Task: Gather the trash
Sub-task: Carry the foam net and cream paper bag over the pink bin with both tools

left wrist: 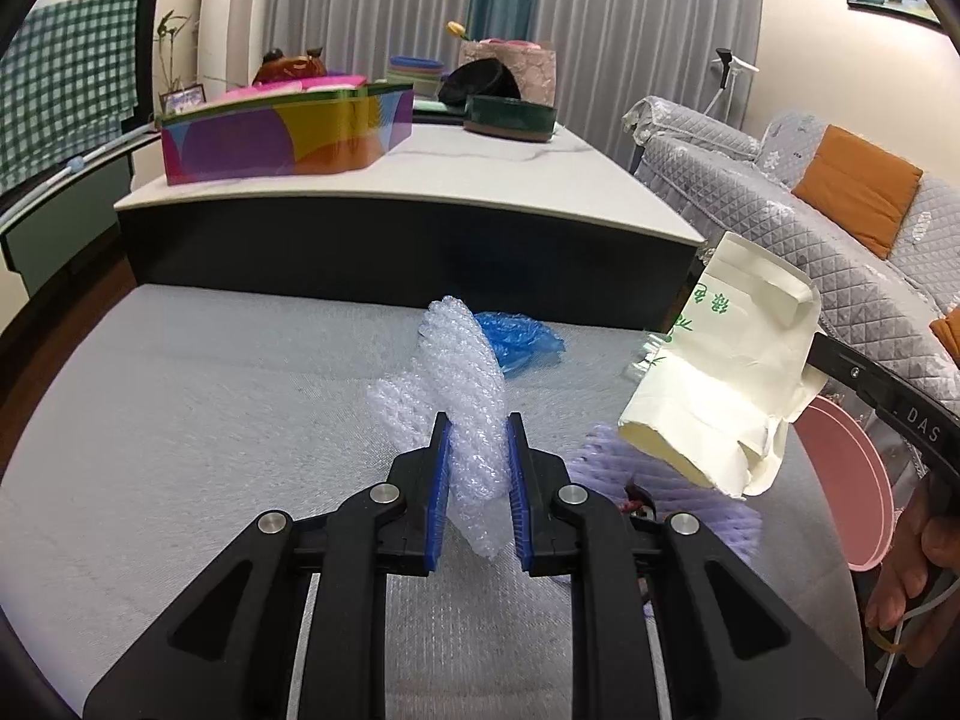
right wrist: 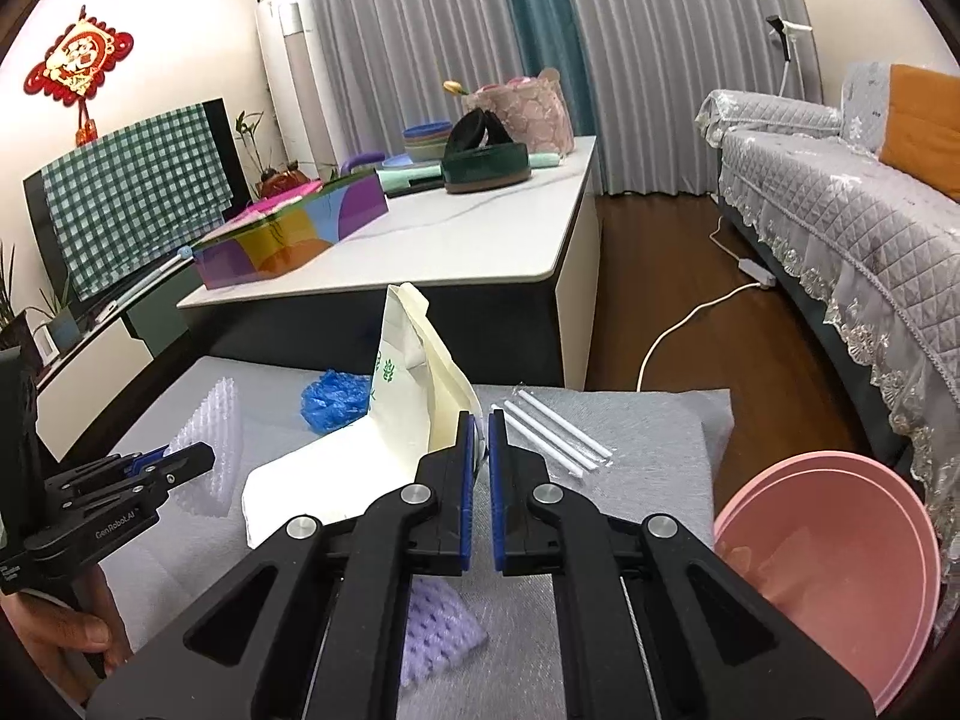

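Note:
My left gripper (left wrist: 478, 432) is shut on a white bubble-wrap piece (left wrist: 462, 396) and holds it above the grey mat (left wrist: 180, 396); it also shows at the left of the right wrist view (right wrist: 180, 462), with the wrap (right wrist: 210, 444). My right gripper (right wrist: 480, 420) is shut on a cream paper bag with green print (right wrist: 408, 420), lifted off the mat; the bag shows at the right of the left wrist view (left wrist: 720, 372). A crumpled blue plastic piece (left wrist: 522, 336) (right wrist: 333, 399), a purple foam net (right wrist: 438, 630) (left wrist: 660, 480) and three white wrapped straws (right wrist: 558, 432) lie on the mat.
A pink basin (right wrist: 840, 570) stands at the mat's right edge. Behind the mat is a low white-topped table (right wrist: 480, 240) with a colourful box (right wrist: 294, 228), a dark round box (right wrist: 486, 165) and bowls. A grey sofa (right wrist: 840, 210) is on the right, with a cable on the floor.

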